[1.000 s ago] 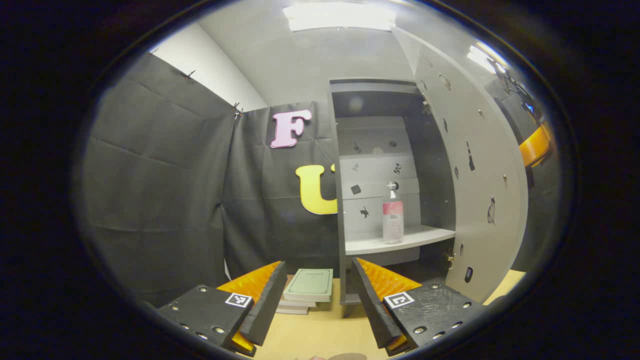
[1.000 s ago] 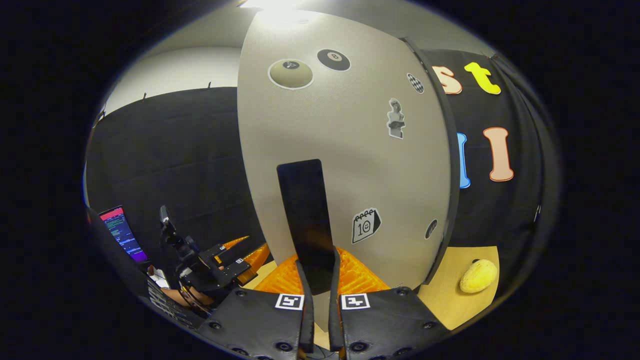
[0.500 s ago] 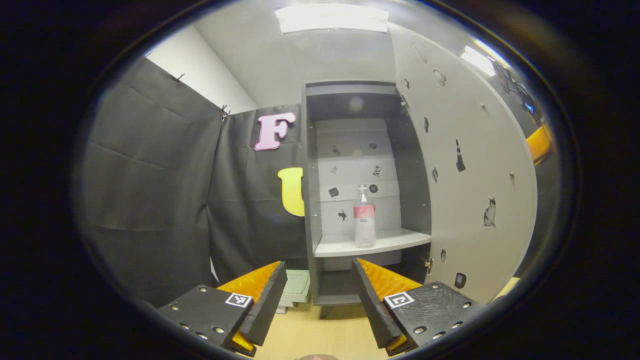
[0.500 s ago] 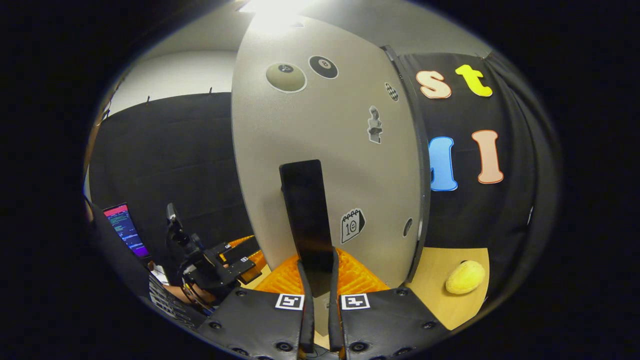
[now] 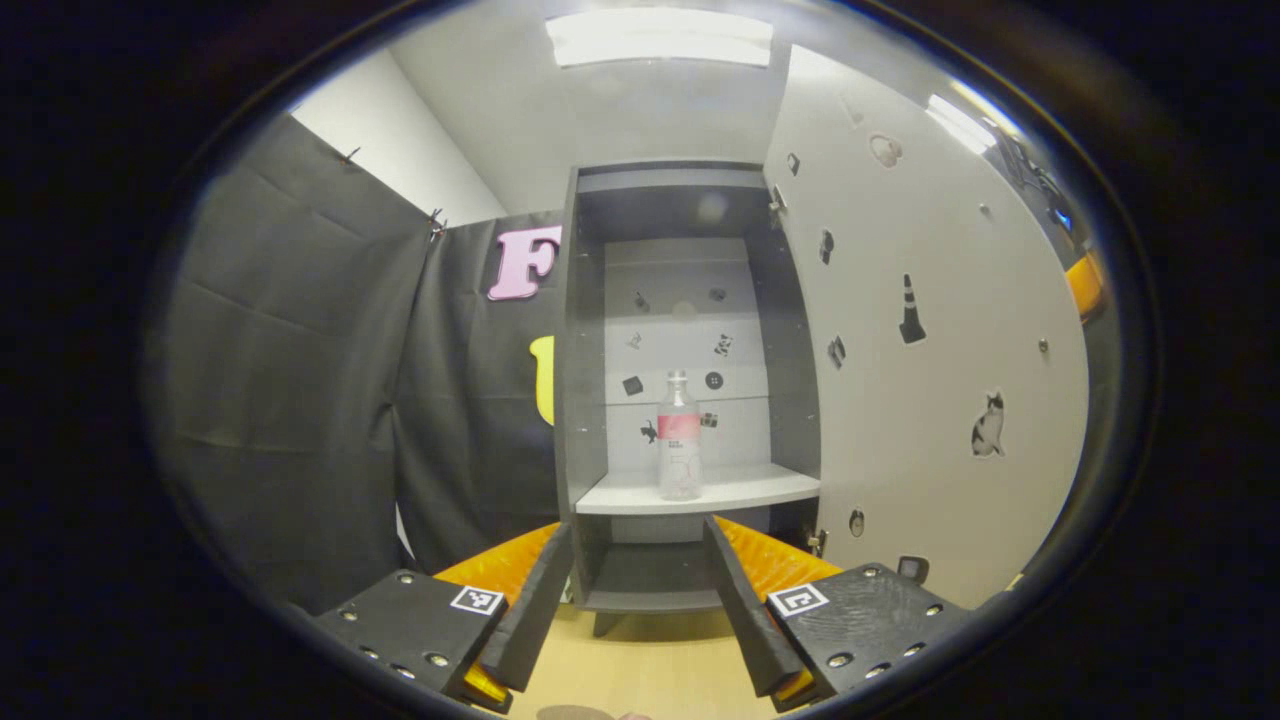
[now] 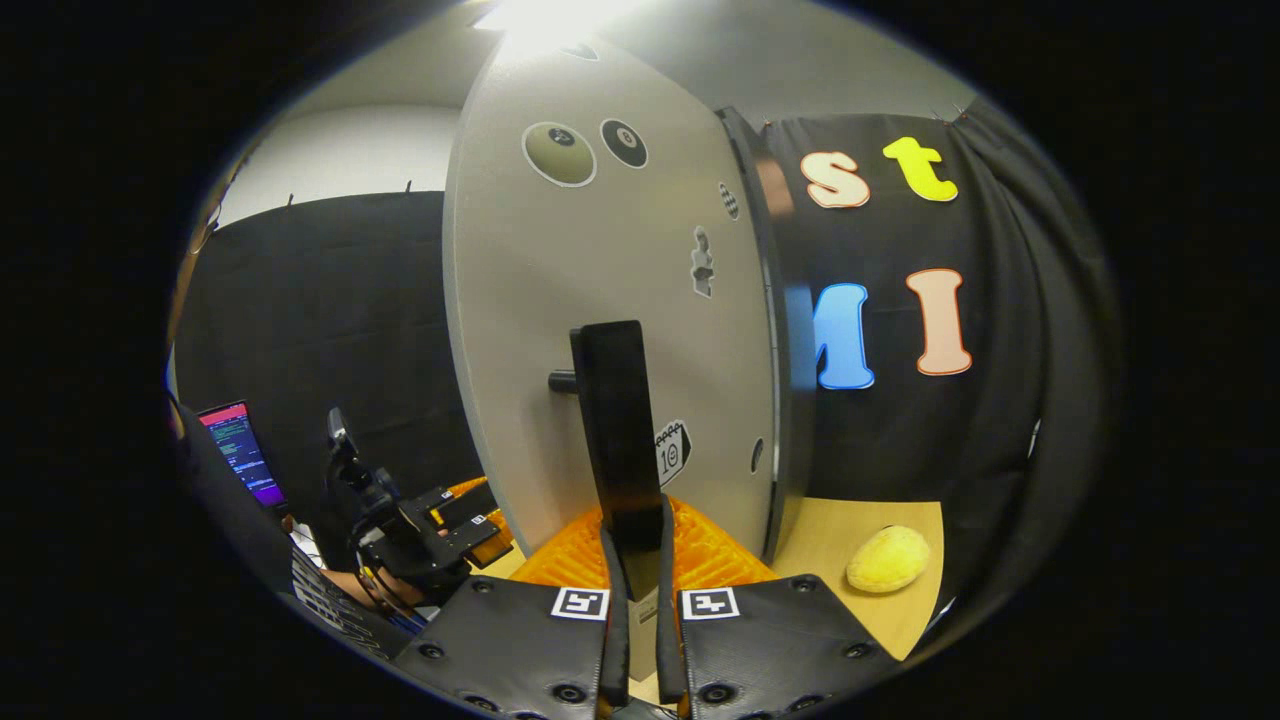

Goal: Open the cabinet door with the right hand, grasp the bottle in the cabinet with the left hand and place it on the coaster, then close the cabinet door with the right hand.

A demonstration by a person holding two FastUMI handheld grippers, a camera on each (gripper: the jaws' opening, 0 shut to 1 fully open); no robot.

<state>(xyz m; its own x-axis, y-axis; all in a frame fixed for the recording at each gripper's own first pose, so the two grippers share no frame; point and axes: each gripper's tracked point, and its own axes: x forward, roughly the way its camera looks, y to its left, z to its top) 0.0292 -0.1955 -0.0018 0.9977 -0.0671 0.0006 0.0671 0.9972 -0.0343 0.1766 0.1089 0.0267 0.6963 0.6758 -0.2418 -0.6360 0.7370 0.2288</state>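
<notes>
While shelved, bottle (image 5: 679, 436) upright (cap up).

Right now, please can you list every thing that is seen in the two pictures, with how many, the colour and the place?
cabinet: one, grey, standing open at the back of the table.
door: one, light grey with stickers, swung wide open on the right side of the cabinet.
handle: one, black, upright bar on the door's outer face.
bottle: one, clear with a pink-red label, upright on the cabinet's shelf.
shelf: one, pale grey, inside the cabinet.
table: one, light wood, under the cabinet.
yellow lump: one, on the table right of the cabinet; what it is cannot be told.
screen: one, lit, far left.
left gripper: one, open, pointing at the cabinet.
right gripper: one, shut on the handle.
</notes>
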